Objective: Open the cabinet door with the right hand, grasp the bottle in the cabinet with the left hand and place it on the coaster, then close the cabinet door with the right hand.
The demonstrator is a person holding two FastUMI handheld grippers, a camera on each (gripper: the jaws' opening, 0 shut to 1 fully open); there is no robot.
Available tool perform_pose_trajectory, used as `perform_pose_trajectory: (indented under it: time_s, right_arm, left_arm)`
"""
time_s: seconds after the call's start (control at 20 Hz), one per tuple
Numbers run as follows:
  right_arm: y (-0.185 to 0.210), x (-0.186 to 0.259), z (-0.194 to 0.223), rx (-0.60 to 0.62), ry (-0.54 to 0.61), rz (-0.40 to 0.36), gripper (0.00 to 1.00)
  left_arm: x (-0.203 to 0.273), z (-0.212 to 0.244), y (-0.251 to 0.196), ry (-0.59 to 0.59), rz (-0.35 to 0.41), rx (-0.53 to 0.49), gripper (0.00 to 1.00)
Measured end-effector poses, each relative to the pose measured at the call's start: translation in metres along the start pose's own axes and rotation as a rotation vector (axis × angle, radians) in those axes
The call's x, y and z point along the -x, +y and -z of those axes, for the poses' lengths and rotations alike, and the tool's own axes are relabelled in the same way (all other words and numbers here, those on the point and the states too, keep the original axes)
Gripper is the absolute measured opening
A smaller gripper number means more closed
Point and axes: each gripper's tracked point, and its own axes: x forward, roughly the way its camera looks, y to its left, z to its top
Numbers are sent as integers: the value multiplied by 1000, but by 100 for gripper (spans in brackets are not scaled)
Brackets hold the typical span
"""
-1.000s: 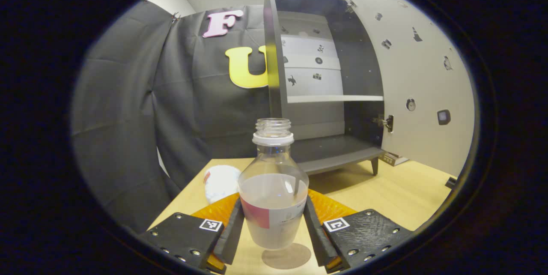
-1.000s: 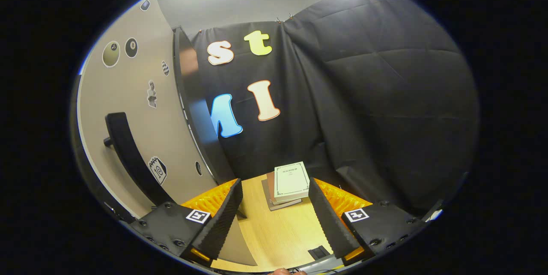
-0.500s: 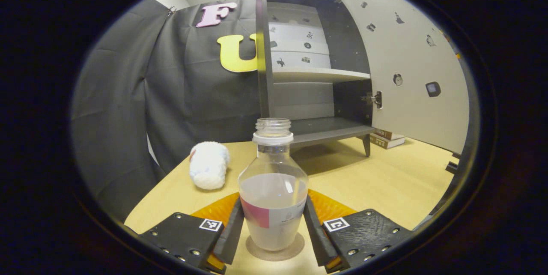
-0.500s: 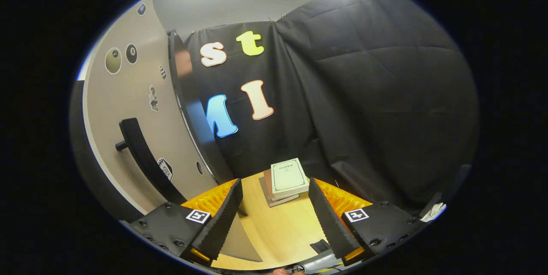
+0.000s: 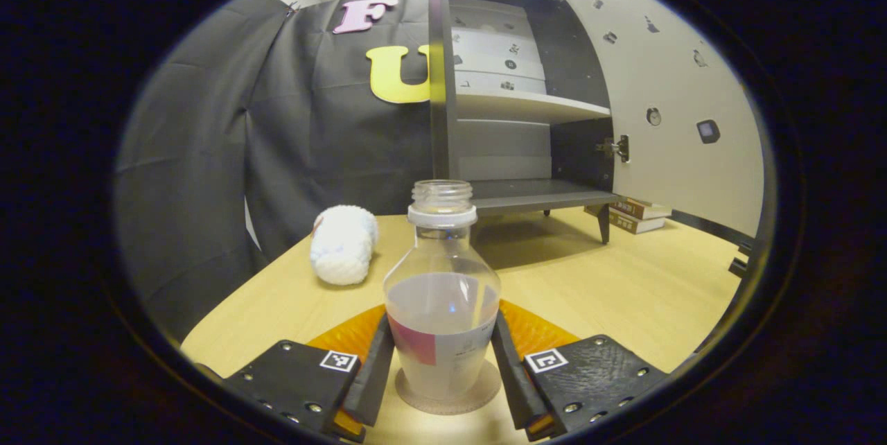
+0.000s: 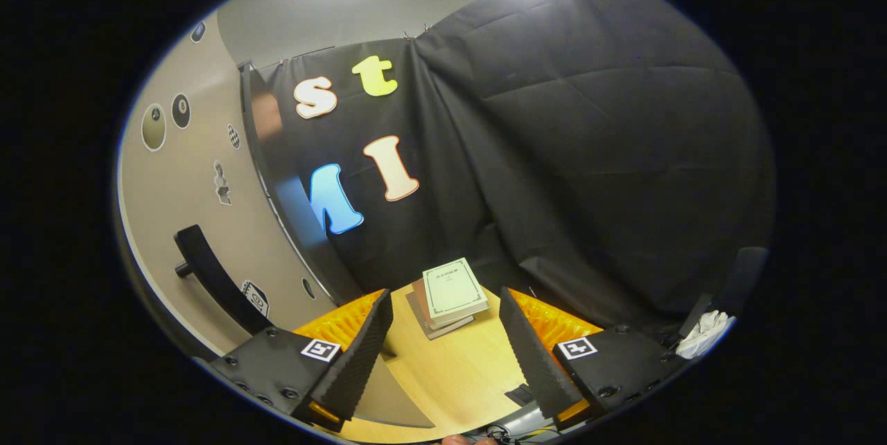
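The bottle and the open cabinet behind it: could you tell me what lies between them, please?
In the left gripper view, just bare table separates the bottle from the cabinet. The white rolled cloth lies off to the side.

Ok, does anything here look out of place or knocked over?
One thing: the white fuzzy roll lies on its side on the table, left of the bottle. The bottle has no cap, yet stands upright on the coaster, nothing spilled. The cabinet door is open.
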Motion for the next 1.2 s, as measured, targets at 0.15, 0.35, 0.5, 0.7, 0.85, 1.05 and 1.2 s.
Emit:
perform_pose_trajectory:
  time_s: [0.15, 0.35, 0.5, 0.7, 0.85, 1.05, 1.2]
  right_arm:
    - [1, -6, 3, 2, 2, -1, 98]
    - [2, -11, 19, 24, 30, -3, 98]
    - [4, -12, 26, 21, 44, -10, 98]
    - [-1, -14, 32, 10, 52, -5, 92]
    - [-3, -13, 39, -8, 66, -10, 92]
    - [-6, -12, 43, -22, 70, -7, 92]
    - [-11, -9, 43, -23, 60, 8, 98]
  left_arm:
    - [-4, -2, -4, 9, 12, -10, 73]
    - [-12, -7, -8, 22, 15, -36, 75]
    - [-13, -8, -8, 28, 9, -50, 76]
    - [-17, -8, -3, 54, 1, -35, 74]
    - [-8, -4, 4, 51, 8, 4, 89]
    - [-1, -19, 0, 30, 16, 18, 89]
    - [12, -39, 2, 12, 15, 10, 93]
